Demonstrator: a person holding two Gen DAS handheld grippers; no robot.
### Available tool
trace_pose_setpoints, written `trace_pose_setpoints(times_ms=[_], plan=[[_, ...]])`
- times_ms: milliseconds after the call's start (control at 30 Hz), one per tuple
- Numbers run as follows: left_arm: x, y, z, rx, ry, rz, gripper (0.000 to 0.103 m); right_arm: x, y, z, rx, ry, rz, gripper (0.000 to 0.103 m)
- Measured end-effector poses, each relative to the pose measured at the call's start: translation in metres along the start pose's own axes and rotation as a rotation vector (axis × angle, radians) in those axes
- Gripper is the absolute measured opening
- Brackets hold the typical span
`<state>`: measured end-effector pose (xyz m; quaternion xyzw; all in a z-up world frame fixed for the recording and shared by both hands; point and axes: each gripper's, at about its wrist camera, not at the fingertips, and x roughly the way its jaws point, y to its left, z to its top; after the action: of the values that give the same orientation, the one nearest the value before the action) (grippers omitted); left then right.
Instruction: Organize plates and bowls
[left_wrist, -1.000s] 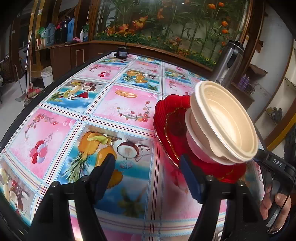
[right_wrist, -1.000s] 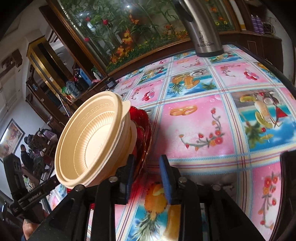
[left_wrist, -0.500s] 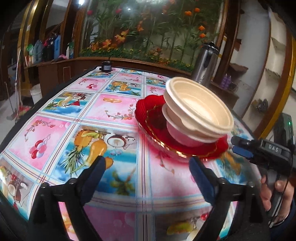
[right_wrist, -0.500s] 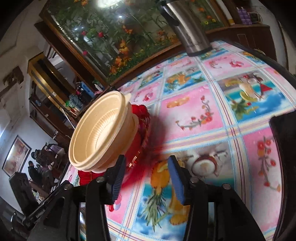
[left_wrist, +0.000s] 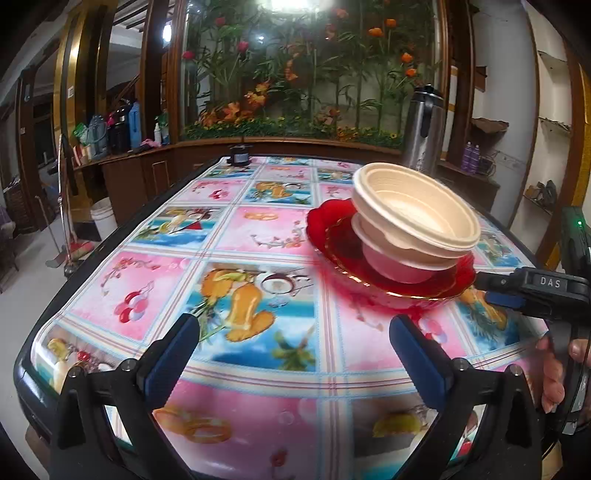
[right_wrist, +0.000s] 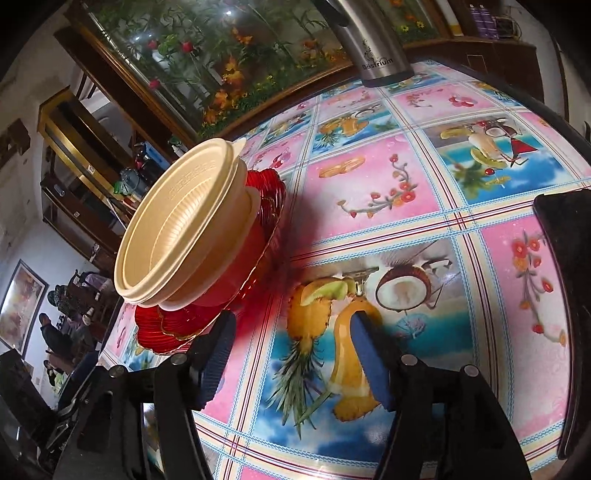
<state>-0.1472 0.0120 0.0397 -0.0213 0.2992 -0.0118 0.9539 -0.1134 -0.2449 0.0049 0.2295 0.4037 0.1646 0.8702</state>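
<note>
A stack of red glass plates (left_wrist: 402, 284) rests on the patterned tablecloth (left_wrist: 258, 229), carrying a pink bowl (left_wrist: 388, 264) and nested cream bowls (left_wrist: 413, 214) on top. My left gripper (left_wrist: 295, 343) sits in front of the stack and to its left, jaws opening wide with nothing between them. My right gripper (left_wrist: 484, 290), held by a hand (left_wrist: 554, 369), is just off the plates' right rim. In the right wrist view the red plates (right_wrist: 166, 328) and cream bowls (right_wrist: 184, 229) lie just left of my right gripper (right_wrist: 291, 347), whose jaws are opening over bare cloth.
A steel thermos flask (left_wrist: 421, 125) stands at the table's far right, also the flask (right_wrist: 373, 40) in the right wrist view. A small dark object (left_wrist: 239, 157) sits at the far edge. A dark flat thing (right_wrist: 565, 295) lies at the right. A wooden cabinet and a planted glass case stand behind.
The tilted stack has come down level on the table. Both grippers have let go of the plates' rim, widened their jaws and drawn back from the stack.
</note>
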Motion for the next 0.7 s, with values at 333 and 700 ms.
trace_pose_setpoints(times_ms=[333,700], plan=[[-0.015,0.006,-0.002,0.030,-0.005,0.076,0.103,0.001,0.001,0.000,-0.003,0.001,-0.004,0.069],[-0.014,-0.012,-0.002,0.090,0.031,0.161,0.103,0.002,0.003,0.000,-0.013,0.005,-0.007,0.071]])
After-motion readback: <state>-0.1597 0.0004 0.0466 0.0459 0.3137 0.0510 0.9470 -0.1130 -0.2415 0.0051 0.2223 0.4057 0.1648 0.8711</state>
